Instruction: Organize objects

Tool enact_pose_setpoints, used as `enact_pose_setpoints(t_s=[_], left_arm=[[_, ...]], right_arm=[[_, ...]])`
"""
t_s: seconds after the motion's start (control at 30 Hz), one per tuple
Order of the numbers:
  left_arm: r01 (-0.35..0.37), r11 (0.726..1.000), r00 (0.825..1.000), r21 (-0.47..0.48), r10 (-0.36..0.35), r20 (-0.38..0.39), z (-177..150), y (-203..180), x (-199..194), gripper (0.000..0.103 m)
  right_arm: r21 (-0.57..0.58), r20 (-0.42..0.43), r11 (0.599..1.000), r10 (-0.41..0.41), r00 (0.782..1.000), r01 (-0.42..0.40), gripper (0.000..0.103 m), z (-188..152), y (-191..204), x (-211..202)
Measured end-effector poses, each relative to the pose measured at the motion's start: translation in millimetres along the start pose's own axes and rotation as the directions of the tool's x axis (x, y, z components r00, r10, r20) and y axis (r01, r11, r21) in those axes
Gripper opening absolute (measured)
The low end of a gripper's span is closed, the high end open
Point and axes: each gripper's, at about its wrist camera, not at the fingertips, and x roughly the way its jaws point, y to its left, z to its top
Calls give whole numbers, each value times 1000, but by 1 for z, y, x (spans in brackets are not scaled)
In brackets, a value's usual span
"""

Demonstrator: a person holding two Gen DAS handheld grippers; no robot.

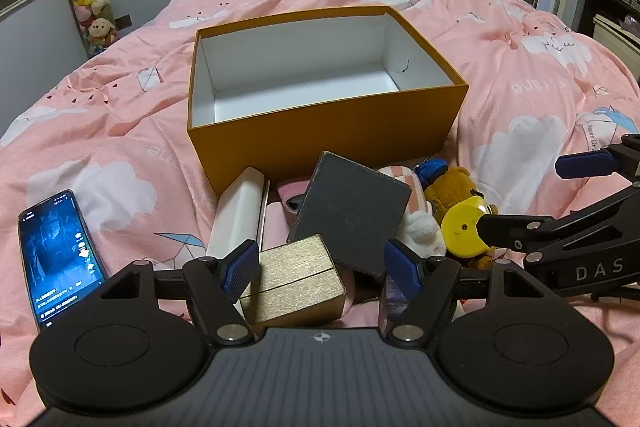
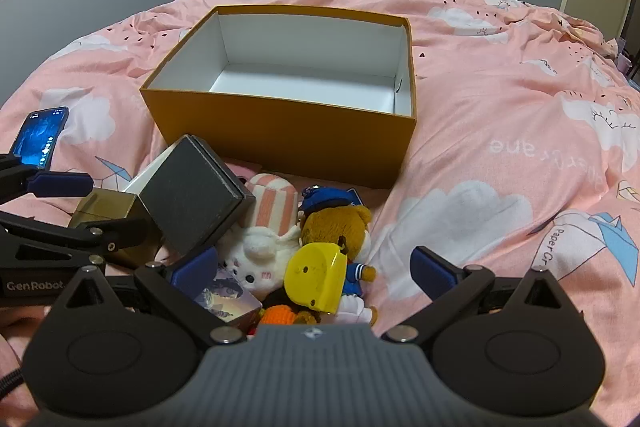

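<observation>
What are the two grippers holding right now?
Nothing. The left gripper hangs open over the gold box, and the right gripper hangs open over the yellow toy. Neither is pinching anything.

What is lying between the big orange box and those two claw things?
A heap, seen in both views: a dark grey box, a gold box, a white case, plush toys and a yellow round thing. The orange box is empty.

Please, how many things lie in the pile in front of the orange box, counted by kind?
Boxes: 3, gold box, black box, white box
Plush toys: 2, bear, white bunny
Yellow plastic item: 1
Picture card: 1
Total: 7, some partly hidden items uncounted
</observation>
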Motion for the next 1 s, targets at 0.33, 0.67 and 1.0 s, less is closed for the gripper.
enact_pose_setpoints(t_s=[0.33,0.67,1.0], left_arm=[[4,1000,1000,2,-4,-7,-1,1,1,85],[15,1000,1000,-4,-15,-19,0,3,2,85],[56,998,998,-19,-56,-31,4,10,6,85]], right_arm=[[1,-5,1000,3,1000,-3,102,0,0,0],[1,-20,1000,8,1000,-8,102,1,-1,3],[5,-64,1000,20,998,-19,102,6,-4,14]])
